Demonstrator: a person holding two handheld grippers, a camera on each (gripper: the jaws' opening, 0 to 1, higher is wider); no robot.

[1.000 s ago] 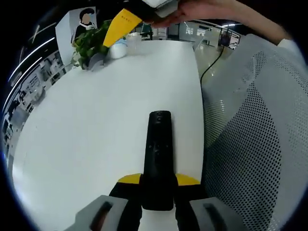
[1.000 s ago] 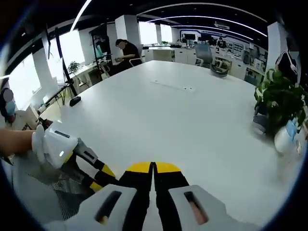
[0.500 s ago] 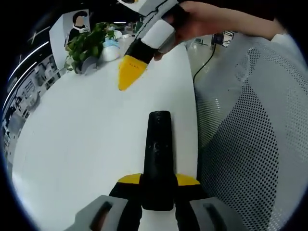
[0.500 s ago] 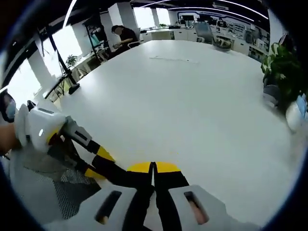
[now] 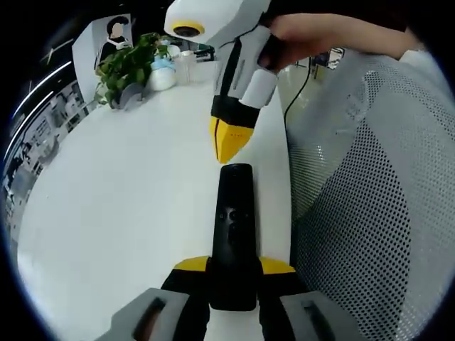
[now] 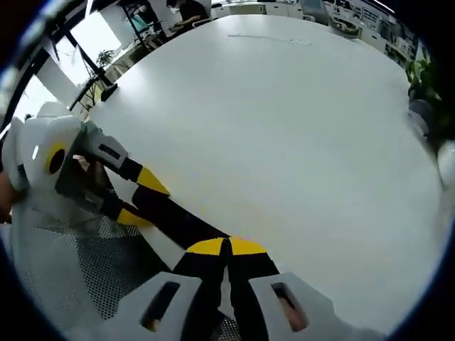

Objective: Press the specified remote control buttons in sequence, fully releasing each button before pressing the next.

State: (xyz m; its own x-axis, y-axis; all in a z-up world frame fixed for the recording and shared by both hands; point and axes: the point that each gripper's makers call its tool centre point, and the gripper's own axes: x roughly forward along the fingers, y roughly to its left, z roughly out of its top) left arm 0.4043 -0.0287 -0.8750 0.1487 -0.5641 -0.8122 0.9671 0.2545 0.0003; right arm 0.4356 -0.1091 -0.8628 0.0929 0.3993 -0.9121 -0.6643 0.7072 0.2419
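Observation:
A black remote control (image 5: pixel 234 220) points away from me over the white table (image 5: pixel 106 213), and my left gripper (image 5: pixel 234 268) is shut on its near end. My right gripper (image 5: pixel 229 145), held by a person's hand (image 5: pixel 313 32), comes down from above with its yellow tips together at the remote's far end. I cannot tell whether they touch it. In the right gripper view, the right gripper (image 6: pixel 226 247) is shut just over the remote control (image 6: pixel 178 222). The remote runs up left into the left gripper (image 6: pixel 138 195).
A potted plant (image 5: pixel 128 64) and a white pot (image 5: pixel 162 77) stand at the table's far end. A white mesh chair (image 5: pixel 370 213) stands close along the table's edge, beside the remote. The plant (image 6: pixel 426 78) also shows at the right edge of the right gripper view.
The right gripper has swung down from high above the table to the remote's far end. The left gripper and the remote have stayed put.

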